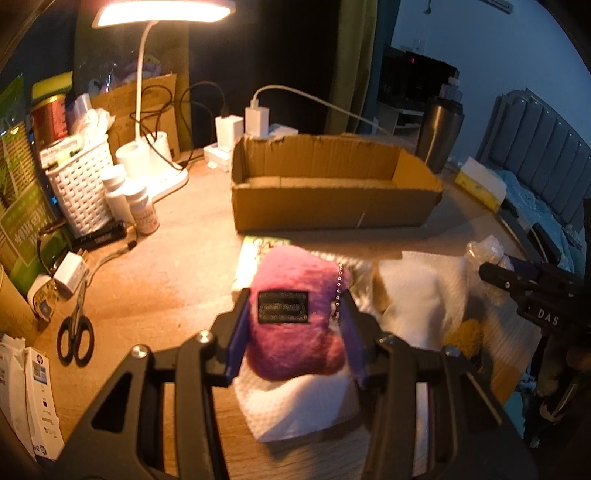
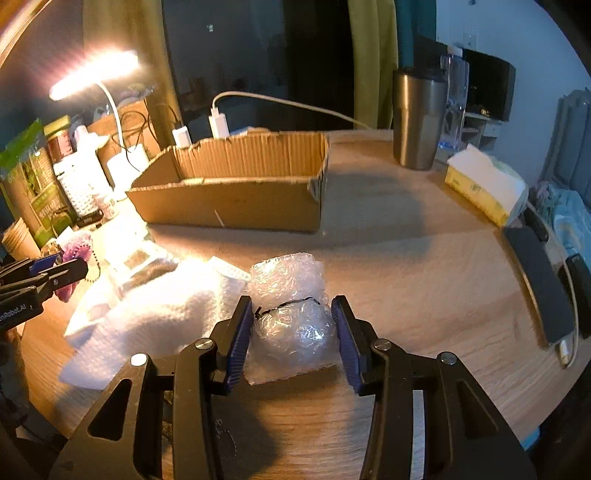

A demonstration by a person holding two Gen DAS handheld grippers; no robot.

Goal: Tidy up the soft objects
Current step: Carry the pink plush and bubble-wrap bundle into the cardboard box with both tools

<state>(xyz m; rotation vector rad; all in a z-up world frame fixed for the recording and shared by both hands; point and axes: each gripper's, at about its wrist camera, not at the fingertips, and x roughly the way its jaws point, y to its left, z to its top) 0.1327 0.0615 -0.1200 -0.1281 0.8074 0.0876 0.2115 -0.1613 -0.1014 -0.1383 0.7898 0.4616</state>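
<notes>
My left gripper (image 1: 293, 310) is shut on a pink and purple plush toy (image 1: 295, 295) with a black label and a bead chain, held just above white paper towels (image 1: 295, 406). My right gripper (image 2: 291, 317) is shut on a wad of clear bubble wrap (image 2: 291, 302) tied with a black band, low over the wooden table (image 2: 424, 280). An open cardboard box (image 1: 332, 184) stands behind both; it also shows in the right wrist view (image 2: 236, 188). White foam and towels (image 2: 147, 314) lie left of the bubble wrap. A yellow sponge-like piece (image 1: 463, 334) lies by the towels.
A lit desk lamp (image 1: 162, 14), white basket (image 1: 81, 184), bottles (image 1: 125, 195) and scissors (image 1: 75, 332) crowd the left. A steel tumbler (image 2: 417, 118), tissue box (image 2: 484, 184) and black phone (image 2: 539, 284) sit on the right. Chargers and cables lie behind the box.
</notes>
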